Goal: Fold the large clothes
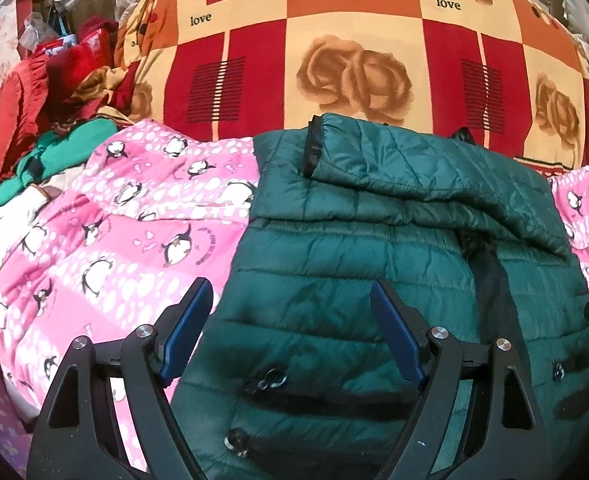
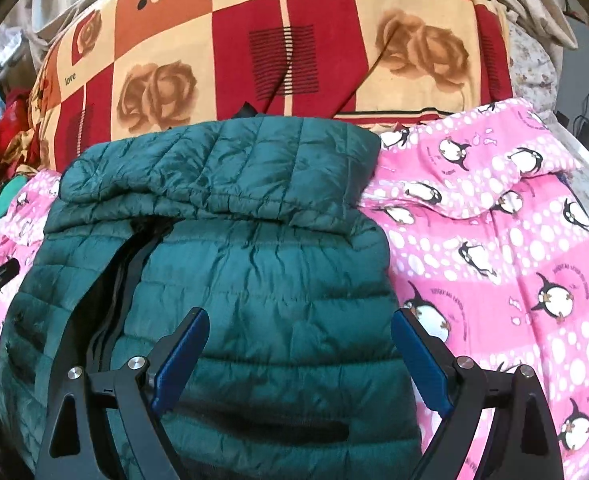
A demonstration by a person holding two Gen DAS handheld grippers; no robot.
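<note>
Jacket (image 1: 374,280), one, green quilted, lies on pink penguin blanket (image 1: 114,240) right ahead of both claws; sleeves (image 1: 414,168) look already folded across chest at far end, zip gap running toward claws; left gripper (image 1: 290,312) wide, holding nothing, straddling jacket's left edge; right gripper (image 2: 298,340) wide, empty, straddling right edge; judged next: pinch near hem corners evenly, lift together, fold away toward collar, keep sleeves tucked; two claws, one rose-check quilt (image 2: 294,40) beyond.
</note>
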